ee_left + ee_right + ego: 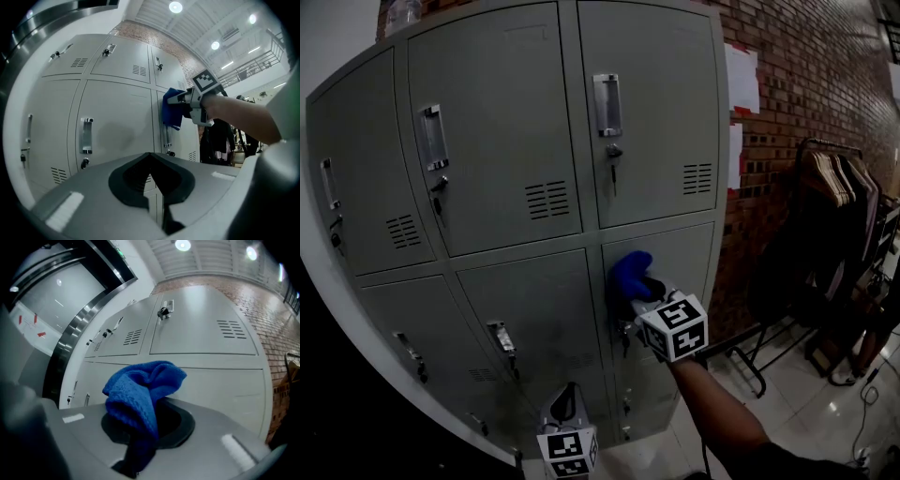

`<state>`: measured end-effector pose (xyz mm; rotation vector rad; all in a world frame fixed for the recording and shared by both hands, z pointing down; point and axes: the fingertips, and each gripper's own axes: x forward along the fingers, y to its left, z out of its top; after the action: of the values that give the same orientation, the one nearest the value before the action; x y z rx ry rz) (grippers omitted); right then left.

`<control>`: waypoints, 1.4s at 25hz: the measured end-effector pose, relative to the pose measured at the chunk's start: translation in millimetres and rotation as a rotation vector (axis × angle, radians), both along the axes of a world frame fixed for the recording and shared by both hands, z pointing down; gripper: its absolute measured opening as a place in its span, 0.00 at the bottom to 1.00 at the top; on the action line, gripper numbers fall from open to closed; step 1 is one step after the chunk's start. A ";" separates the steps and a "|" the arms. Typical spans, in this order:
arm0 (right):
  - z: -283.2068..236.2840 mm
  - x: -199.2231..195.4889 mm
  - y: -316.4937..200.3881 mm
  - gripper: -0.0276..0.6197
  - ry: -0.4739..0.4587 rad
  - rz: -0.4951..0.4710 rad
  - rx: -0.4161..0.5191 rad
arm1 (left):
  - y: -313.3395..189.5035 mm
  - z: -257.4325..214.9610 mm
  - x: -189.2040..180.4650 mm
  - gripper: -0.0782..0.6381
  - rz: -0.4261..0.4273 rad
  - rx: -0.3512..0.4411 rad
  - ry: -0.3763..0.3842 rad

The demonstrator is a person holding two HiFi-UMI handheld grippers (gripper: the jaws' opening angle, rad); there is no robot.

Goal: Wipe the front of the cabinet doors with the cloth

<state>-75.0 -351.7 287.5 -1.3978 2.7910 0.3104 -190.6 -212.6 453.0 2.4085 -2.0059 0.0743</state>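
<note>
One nubbly cloth (140, 394); flat metal doors (201, 333)

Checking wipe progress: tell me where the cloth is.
Head view, right of centre: the cloth sits in the right gripper, at the lower right door.

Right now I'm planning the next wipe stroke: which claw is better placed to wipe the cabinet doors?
The right one. The right claw is shut on the blue cloth and holds it right at the lower right door. The left claw is shut, empty and held lower, off the door.
</note>
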 end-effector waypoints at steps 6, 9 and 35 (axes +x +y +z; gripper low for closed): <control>10.2 -23.7 -8.0 0.13 0.049 -0.004 0.003 | 1.9 0.8 -5.1 0.13 -0.008 -0.003 -0.001; 9.9 -20.9 -9.5 0.13 0.052 -0.004 -0.004 | -0.1 2.7 -1.1 0.13 0.001 -0.008 -0.003; 33.8 148.6 -50.2 0.13 0.030 0.195 -0.037 | -60.6 -93.1 40.8 0.13 -0.026 0.100 0.023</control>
<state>73.6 -401.9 321.3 -1.6919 2.6997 0.2850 -149.8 -273.2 359.9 2.4278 -2.0791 -0.0544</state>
